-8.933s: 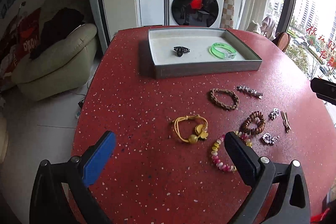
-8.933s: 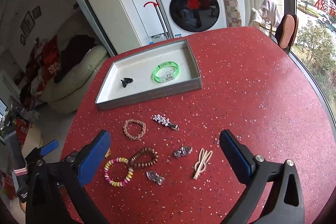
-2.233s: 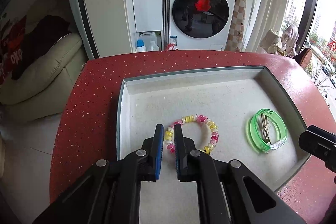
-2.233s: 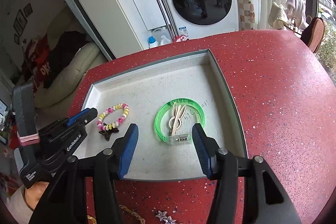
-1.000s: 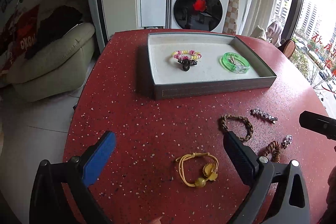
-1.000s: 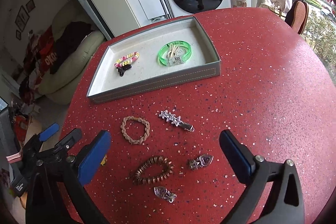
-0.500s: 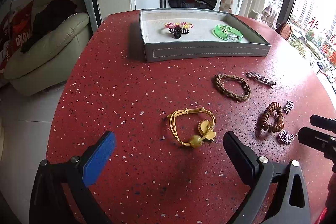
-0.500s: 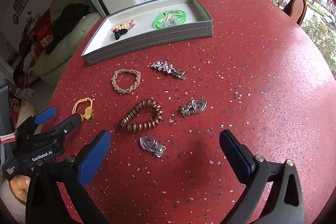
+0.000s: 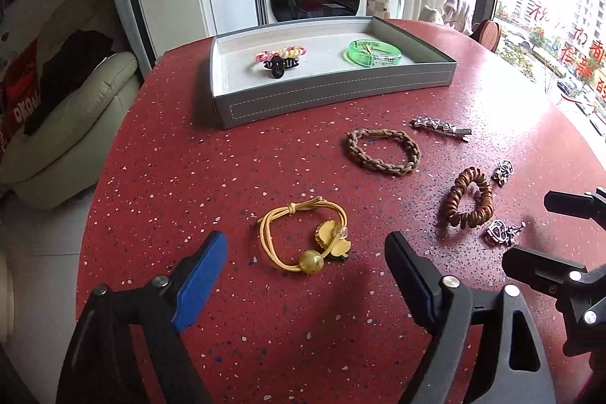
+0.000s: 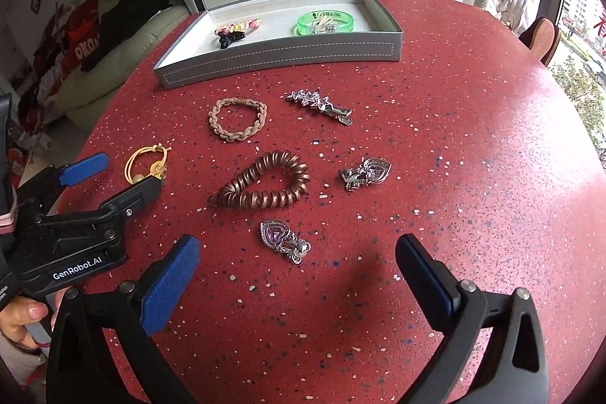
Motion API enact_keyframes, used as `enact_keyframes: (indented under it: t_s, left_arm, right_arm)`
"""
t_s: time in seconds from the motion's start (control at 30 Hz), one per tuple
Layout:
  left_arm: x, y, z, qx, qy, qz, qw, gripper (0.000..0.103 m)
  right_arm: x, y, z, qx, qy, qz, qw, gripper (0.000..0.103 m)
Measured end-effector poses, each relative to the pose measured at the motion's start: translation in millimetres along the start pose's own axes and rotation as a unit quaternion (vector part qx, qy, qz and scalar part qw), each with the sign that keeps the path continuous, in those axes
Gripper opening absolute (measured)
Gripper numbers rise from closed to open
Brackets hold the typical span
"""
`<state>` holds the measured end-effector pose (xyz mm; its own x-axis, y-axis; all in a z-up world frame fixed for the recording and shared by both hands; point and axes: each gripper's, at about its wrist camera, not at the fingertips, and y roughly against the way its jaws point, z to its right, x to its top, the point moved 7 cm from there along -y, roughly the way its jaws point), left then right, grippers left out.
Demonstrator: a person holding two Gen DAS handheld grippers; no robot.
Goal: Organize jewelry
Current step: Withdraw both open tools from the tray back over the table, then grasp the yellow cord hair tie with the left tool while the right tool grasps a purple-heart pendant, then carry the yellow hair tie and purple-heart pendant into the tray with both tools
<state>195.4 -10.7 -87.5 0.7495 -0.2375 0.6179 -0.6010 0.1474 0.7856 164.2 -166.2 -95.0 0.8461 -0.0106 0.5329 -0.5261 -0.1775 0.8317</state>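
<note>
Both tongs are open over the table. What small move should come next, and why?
Probably lower the left tongs and shut them on the yellow hair tie. It lies flat on the red table right between their open fingers, still outside the gray tray. The right tongs hang open near a heart earring.

The green bangle (image 9: 374, 53) hides part of the clip inside it.

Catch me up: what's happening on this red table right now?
A person is sorting jewelry into the grey tray, which already holds a beaded bracelet, a black clip and a green bangle. The left gripper, jaws open, is lined up on the yellow hair tie. The right gripper, also open, hovers by a purple heart earring. Four other pieces wait on the table.
</note>
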Motion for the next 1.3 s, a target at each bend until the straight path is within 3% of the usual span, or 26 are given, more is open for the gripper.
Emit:
enact_keyframes:
  t_s: [0.2, 0.27, 0.33, 0.4, 0.6, 0.73, 0.77, 0.87, 0.9, 1.3]
  left_arm:
    - [0.0, -7.6, 7.7, -0.011, -0.016, -0.011, 0.9997, 0.094]
    - [-1.2, -10.7, 7.6, -0.012, -0.017, -0.018, 0.9996, 0.086]
    - [-0.8, -11.9, 7.8, -0.019, -0.013, -0.021, 0.9995, 0.085]
    - [-0.8, -12.4, 8.0, -0.022, -0.011, -0.022, 0.9995, 0.085]
    - [-1.6, -11.1, 10.8, -0.034, -0.014, -0.021, 0.9991, 0.076]
    - [-2.7, -8.9, 12.0, -0.037, -0.016, -0.020, 0.9990, 0.063]
    - [-2.6, -8.5, 11.7, -0.038, -0.016, -0.020, 0.9990, 0.054]
    - [-2.1, -7.6, 10.1, -0.039, -0.015, -0.020, 0.9989, 0.043]
    - [-2.1, -7.2, 9.5, -0.041, -0.014, -0.021, 0.9989, 0.033]
    - [4.1, 0.9, -0.6, -0.066, 0.019, -0.013, 0.9975, 0.030]
  right_arm:
    - [0.2, -2.4, -5.7, 0.001, 0.014, -0.003, 1.000, 0.092]
    - [-1.2, -5.8, -7.8, 0.003, 0.016, -0.008, 1.000, 0.087]
    - [-3.0, -9.7, -10.3, 0.002, 0.021, -0.014, 1.000, 0.078]
    - [-2.8, -10.2, -13.2, -0.006, 0.032, -0.011, 0.999, 0.076]
    - [-3.9, -10.3, -20.1, -0.034, 0.061, -0.010, 0.997, 0.058]
    - [-5.1, -7.5, -21.1, -0.037, 0.068, -0.009, 0.997, 0.042]
    - [-5.3, -7.0, -21.2, -0.037, 0.068, -0.009, 0.997, 0.040]
    - [-5.3, -5.6, -20.3, -0.037, 0.065, -0.010, 0.997, 0.025]
    - [-5.0, -5.5, -19.8, -0.038, 0.064, -0.011, 0.997, 0.020]
    - [-3.2, 2.8, -11.8, -0.018, 0.032, -0.005, 0.999, 0.019]
